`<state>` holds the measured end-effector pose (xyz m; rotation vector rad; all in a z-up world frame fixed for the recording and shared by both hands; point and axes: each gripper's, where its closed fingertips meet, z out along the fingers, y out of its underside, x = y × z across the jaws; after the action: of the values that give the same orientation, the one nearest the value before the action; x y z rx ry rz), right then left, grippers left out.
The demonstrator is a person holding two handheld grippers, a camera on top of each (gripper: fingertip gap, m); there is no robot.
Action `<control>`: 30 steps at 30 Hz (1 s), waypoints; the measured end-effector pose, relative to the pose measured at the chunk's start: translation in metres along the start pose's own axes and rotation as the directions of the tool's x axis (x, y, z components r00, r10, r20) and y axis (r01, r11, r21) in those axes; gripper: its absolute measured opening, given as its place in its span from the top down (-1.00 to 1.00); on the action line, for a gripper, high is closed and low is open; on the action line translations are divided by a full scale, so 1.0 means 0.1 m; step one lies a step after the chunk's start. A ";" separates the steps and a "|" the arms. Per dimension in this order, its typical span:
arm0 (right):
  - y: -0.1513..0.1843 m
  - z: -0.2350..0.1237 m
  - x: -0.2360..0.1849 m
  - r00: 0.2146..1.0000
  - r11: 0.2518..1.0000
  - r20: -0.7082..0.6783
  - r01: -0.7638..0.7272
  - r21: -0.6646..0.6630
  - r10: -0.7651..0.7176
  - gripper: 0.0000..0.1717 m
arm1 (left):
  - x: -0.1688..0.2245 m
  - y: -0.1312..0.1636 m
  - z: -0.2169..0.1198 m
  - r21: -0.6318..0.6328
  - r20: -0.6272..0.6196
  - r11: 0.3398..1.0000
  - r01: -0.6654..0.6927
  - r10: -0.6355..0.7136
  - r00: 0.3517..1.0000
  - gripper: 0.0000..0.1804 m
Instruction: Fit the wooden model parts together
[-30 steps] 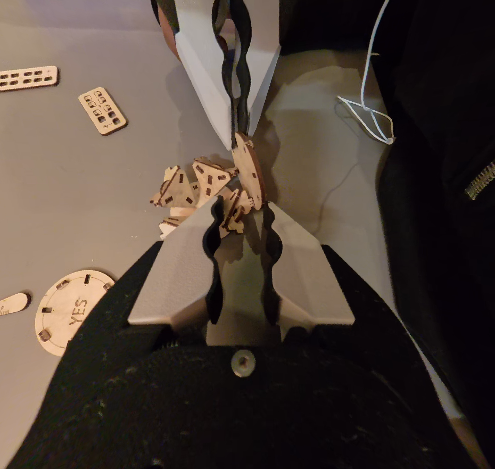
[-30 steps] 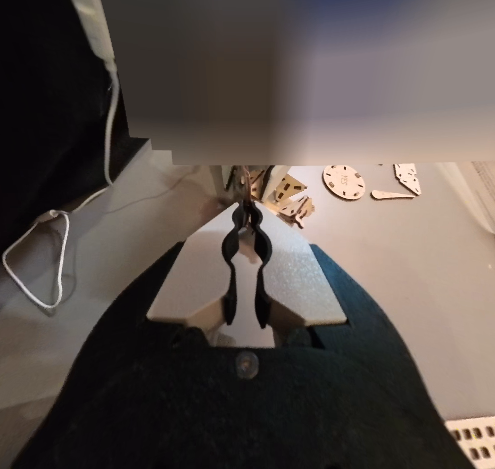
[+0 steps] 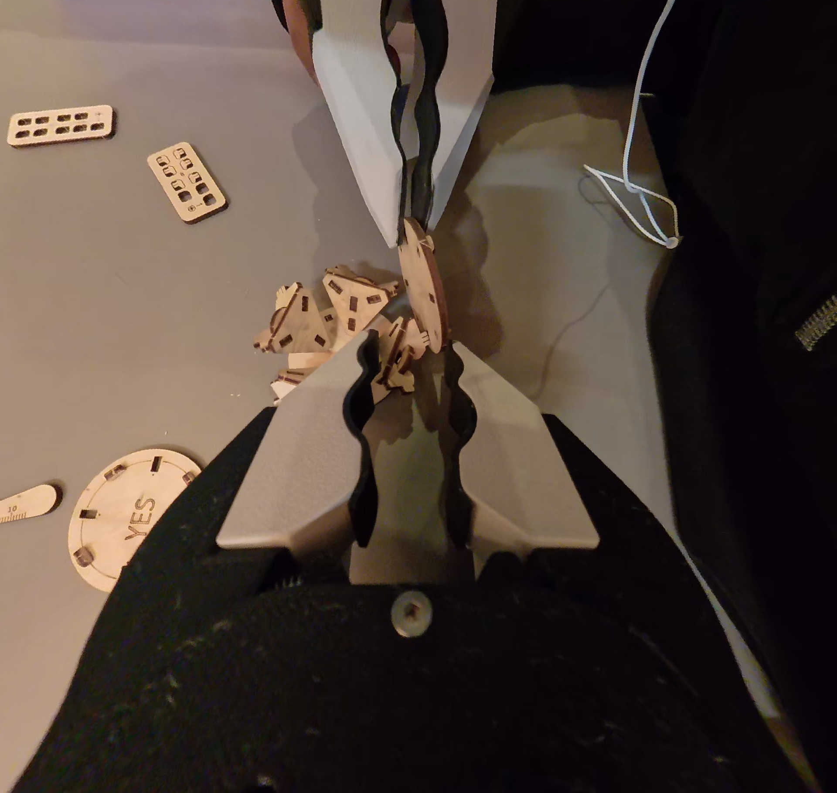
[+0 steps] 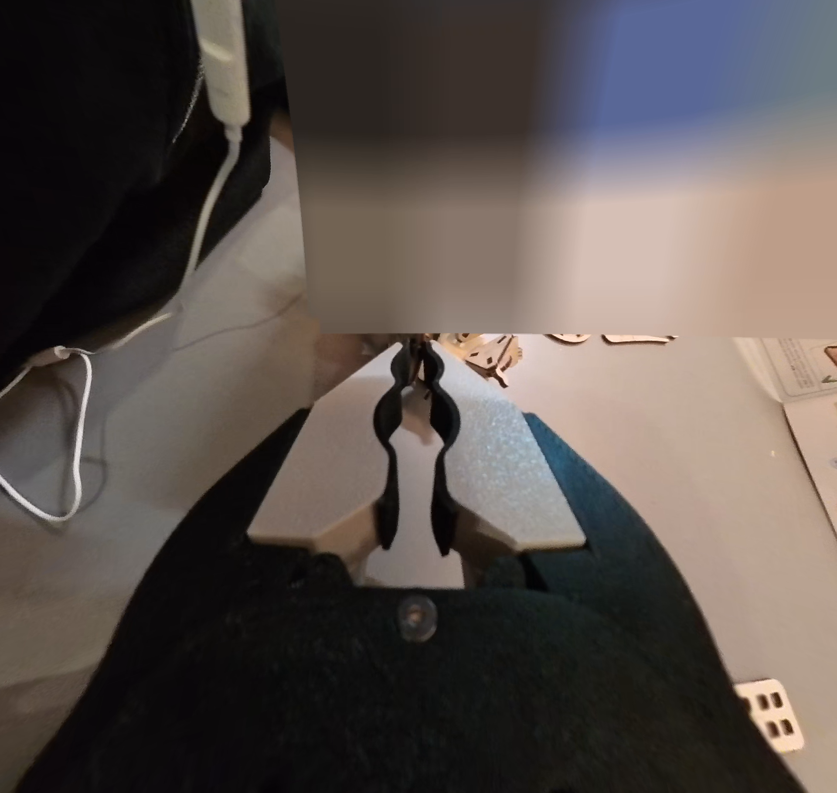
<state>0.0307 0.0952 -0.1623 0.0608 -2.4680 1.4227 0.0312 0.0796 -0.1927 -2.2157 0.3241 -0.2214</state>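
Note:
In the left wrist view my left gripper (image 3: 407, 354) is low over the grey table (image 3: 136, 318). A small wooden cross-piece (image 3: 396, 366) sits between its fingertips, against the left pad, and the gripper is shut on it. My right gripper (image 3: 414, 227) comes in from above, shut on the top edge of a round wooden disc (image 3: 421, 291) that hangs edge-on. The disc's lower edge meets the cross-piece's tab beside my left gripper's right fingertip (image 3: 455, 354). In the right wrist view my right gripper (image 4: 416, 357) pinches the thin disc edge; a blurred patch hides what lies beyond.
A pile of slotted wooden triangles (image 3: 317, 323) lies just left of the fingertips. Two slotted plates (image 3: 188, 182) (image 3: 59, 126), a lettered round disc (image 3: 122, 517) and a tongue-shaped strip (image 3: 27, 504) lie at the left. A white cord (image 3: 643, 200) and dark clothing (image 3: 747, 227) are at the right. Only a small space, under 4 cm, lies between the two pairs of fingers.
Hardly anything has moved. Both grippers keep their holds, and the disc stays against the cross-piece.

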 end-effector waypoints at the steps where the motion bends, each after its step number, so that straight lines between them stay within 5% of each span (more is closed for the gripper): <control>1: 0.00 0.00 0.00 1.000 1.000 0.000 0.005 0.000 -0.005 0.97 | 0.00 0.00 0.00 0.000 -0.001 1.000 0.001 -0.001 1.000 0.74; 23: 0.02 0.00 -0.03 1.000 1.000 0.029 -0.012 0.023 0.011 0.99 | -0.03 0.00 -0.01 0.005 0.019 1.000 -0.004 0.004 1.000 0.70; 30: 0.00 -0.02 -0.07 0.998 0.999 0.053 -0.035 0.040 0.033 0.99 | -0.02 -0.10 -0.17 0.092 0.020 0.996 0.005 -0.006 1.000 0.64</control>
<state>0.0383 0.0961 -0.1633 0.0659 -2.4929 1.5041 0.0262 0.0738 -0.1744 -2.1269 0.2914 -0.2130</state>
